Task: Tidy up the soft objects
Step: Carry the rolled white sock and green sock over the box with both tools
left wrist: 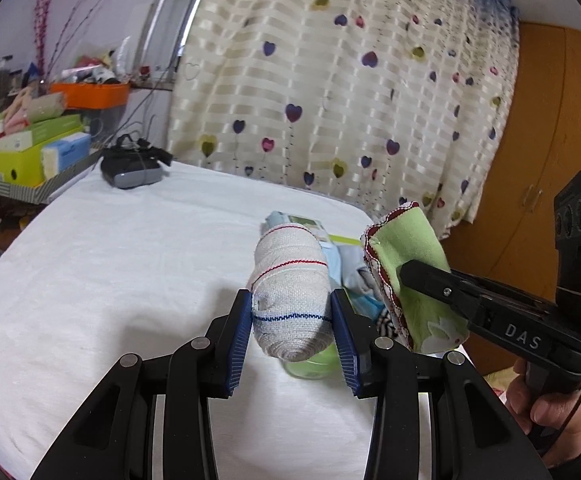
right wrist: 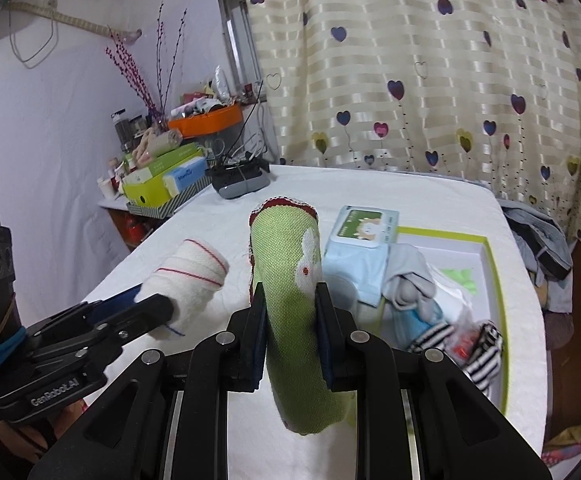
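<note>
- The left gripper (left wrist: 292,320) is clamped on a rolled white towel (left wrist: 290,280) with red and blue stripes, carried above the white-covered table (left wrist: 110,280).
- The right gripper (right wrist: 290,320) is clamped on a rolled green cloth (right wrist: 290,280).
- Beside them, a green-rimmed tray (right wrist: 490,264) already holds socks, a blue cloth and a wipes pack (right wrist: 364,226).
- Both rolls seem still unplaced, though their destination is unclear.

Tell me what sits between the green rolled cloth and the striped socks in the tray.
In the right wrist view, a folded light-blue cloth and a grey sock bundle lie between the green rolled cloth and the striped socks.
</note>
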The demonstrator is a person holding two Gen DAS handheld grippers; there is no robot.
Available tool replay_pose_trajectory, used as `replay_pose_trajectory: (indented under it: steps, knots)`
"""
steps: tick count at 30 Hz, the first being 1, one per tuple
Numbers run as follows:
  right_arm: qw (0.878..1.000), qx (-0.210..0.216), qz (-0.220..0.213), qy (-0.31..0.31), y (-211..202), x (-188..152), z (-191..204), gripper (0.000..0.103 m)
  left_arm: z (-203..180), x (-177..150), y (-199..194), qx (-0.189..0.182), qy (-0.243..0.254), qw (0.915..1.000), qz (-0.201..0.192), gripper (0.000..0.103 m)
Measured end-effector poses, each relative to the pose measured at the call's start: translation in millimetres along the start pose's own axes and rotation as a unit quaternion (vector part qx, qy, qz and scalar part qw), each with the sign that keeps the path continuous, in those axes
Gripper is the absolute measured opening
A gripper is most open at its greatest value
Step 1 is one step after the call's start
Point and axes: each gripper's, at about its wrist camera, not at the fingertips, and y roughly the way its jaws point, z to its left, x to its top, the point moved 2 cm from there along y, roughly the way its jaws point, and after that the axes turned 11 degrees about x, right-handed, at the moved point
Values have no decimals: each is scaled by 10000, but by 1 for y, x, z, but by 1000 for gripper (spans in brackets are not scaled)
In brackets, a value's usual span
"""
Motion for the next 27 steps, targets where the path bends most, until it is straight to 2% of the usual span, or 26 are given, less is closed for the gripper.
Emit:
replay_pose_trajectory:
  steps: [8,18,27]
  knots:
    - [9998,4,-145,125,-24,-11,-11,22,-23,-4,1,-102,174,9998,68,38]
    - [9996,41,-222,169,-35,-15,-17,22,-40,-6,5,-163,312,9993,116,38]
    - [9988,-129,-314,342,-51,-20,-37,22,-63,-9,13,-356,489,9980,201,38]
